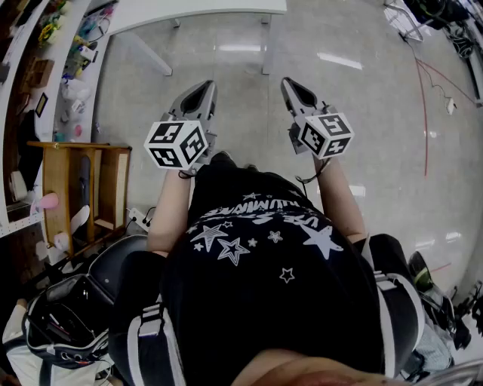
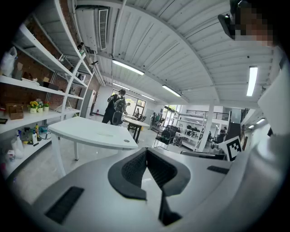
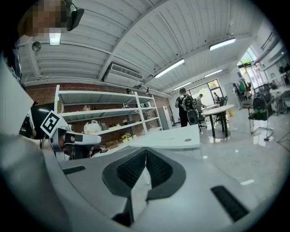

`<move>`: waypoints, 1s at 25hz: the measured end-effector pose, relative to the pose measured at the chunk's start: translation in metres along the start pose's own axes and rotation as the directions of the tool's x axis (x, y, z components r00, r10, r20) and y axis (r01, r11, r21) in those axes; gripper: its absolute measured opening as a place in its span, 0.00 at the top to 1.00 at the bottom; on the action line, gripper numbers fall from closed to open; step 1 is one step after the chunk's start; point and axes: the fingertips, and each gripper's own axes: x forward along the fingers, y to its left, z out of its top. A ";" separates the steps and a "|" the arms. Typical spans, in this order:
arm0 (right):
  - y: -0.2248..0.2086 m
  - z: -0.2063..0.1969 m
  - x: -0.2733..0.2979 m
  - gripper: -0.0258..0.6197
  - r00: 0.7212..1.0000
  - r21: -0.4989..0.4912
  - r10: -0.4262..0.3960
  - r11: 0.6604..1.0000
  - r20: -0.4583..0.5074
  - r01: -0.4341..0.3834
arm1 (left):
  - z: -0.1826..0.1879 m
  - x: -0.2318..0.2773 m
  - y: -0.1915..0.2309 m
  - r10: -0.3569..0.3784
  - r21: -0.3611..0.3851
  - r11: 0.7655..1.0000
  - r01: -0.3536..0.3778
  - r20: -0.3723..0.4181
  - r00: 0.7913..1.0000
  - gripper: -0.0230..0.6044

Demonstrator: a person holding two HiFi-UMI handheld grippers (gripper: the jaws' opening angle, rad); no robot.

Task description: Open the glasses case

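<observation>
No glasses case shows in any view. In the head view I hold both grippers out at chest height over the bare floor, a little below level. My left gripper (image 1: 201, 92) has its jaws pressed together with nothing between them, and its own view shows the same at the tips (image 2: 146, 152). Beside it, my right gripper (image 1: 292, 86) is shut and empty too, with its pads meeting (image 3: 145, 153). Each gripper appears at the edge of the other's view. A white table (image 1: 198, 10) stands ahead of both grippers, some way off.
White shelves with small items (image 1: 72, 53) line the left wall. A wooden rack (image 1: 79, 185) and a helmet (image 1: 64, 317) sit at my left side. A person with a backpack (image 2: 115, 108) stands beyond the table, and office chairs and more tables lie further back.
</observation>
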 end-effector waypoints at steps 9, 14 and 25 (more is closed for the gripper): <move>-0.014 0.004 0.026 0.95 1.000 -0.008 -0.012 1.000 -0.001 0.012 | 0.005 0.021 0.019 0.046 0.020 0.999 -0.046 0.017 0.999 0.94; -0.026 0.015 0.046 0.95 0.997 -0.086 -0.079 0.993 0.011 0.079 | 0.009 0.038 0.040 0.090 0.073 0.993 -0.091 0.010 0.996 0.94; -0.069 0.030 0.115 0.95 0.987 -0.101 -0.158 0.983 -0.021 0.156 | 0.025 0.104 0.099 0.105 0.051 0.993 -0.105 -0.009 0.994 0.94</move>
